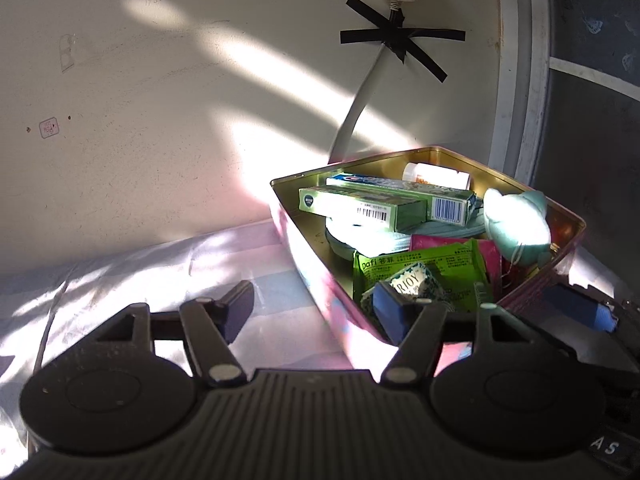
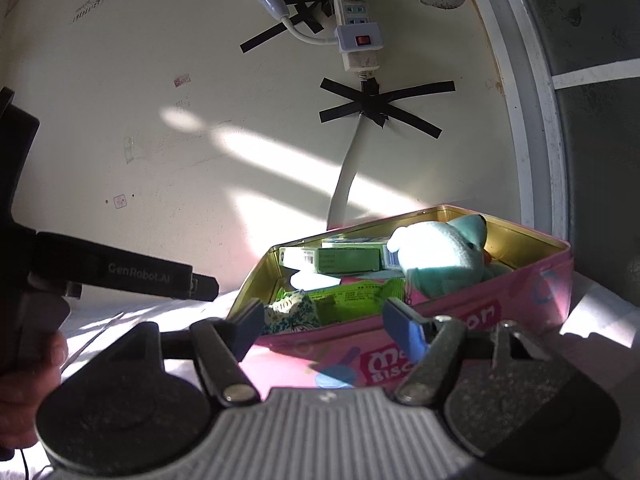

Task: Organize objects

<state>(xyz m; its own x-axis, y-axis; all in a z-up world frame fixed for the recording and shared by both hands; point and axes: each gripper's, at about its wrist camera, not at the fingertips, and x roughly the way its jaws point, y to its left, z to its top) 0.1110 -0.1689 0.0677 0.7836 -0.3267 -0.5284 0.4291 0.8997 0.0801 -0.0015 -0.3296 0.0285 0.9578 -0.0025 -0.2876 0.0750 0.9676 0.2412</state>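
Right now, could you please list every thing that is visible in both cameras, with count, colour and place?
tin box: 1, pink outside, gold inside, on the cloth by the wall
plush toy: 1, mint and white, in the tin at its right
carton boxes: 2 or more, green, at the back of the tin
pill bottle: 1, white, back corner of the tin
sachet: 1, green, near the tin's front
small packet: 1, white with teal pattern, on the sachet
power strip: 1, white, taped on the wall
left gripper: 1, black, open, one finger inside the tin
right gripper: 1, black, open, before the tin
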